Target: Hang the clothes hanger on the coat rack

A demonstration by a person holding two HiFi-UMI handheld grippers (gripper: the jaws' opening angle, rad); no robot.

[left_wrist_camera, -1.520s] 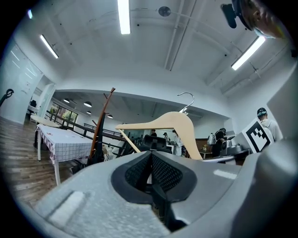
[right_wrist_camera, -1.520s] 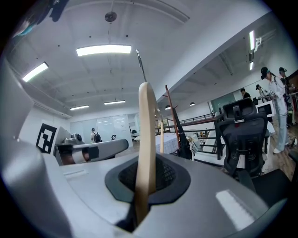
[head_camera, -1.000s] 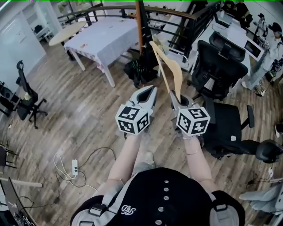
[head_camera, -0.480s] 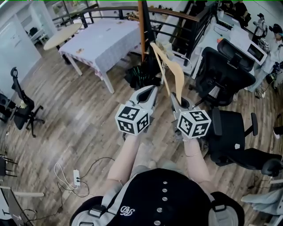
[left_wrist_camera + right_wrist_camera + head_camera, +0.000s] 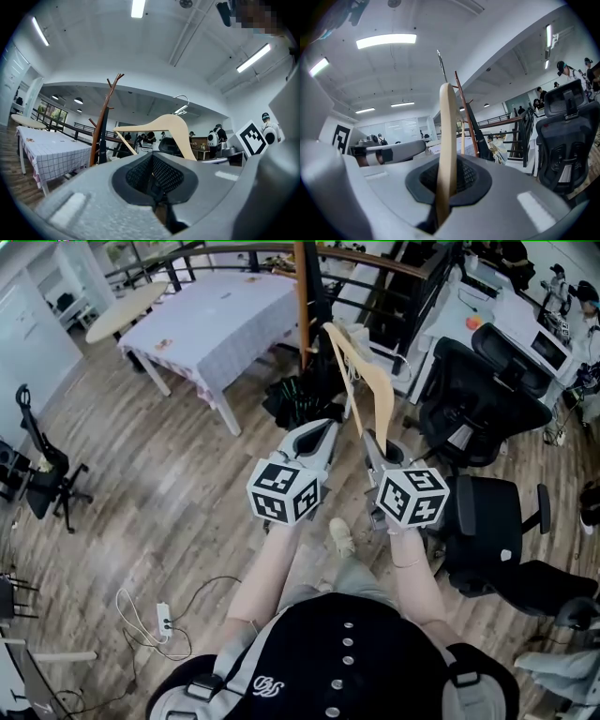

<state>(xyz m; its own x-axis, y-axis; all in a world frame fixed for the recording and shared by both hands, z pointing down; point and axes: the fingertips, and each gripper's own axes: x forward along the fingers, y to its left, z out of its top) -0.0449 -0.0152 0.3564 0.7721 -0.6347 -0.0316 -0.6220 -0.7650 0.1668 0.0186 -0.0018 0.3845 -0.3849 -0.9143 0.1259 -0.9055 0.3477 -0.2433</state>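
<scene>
The wood-plank floor (image 5: 169,484) runs under both my grippers. Ahead and to the left of my left gripper (image 5: 325,426) stands a long table with a checked cloth (image 5: 225,315), and a pale round table (image 5: 127,310) lies beyond it. A black railing (image 5: 375,263) crosses the far side. Right of my right gripper (image 5: 368,439) is a black office chair (image 5: 478,390), with a second office chair (image 5: 492,521) nearer me. Well to my left gripper's left sits a small black chair (image 5: 42,465). A white power strip (image 5: 157,620) lies on the floor behind it. Strip lights (image 5: 138,7) shine in the white ceiling.
</scene>
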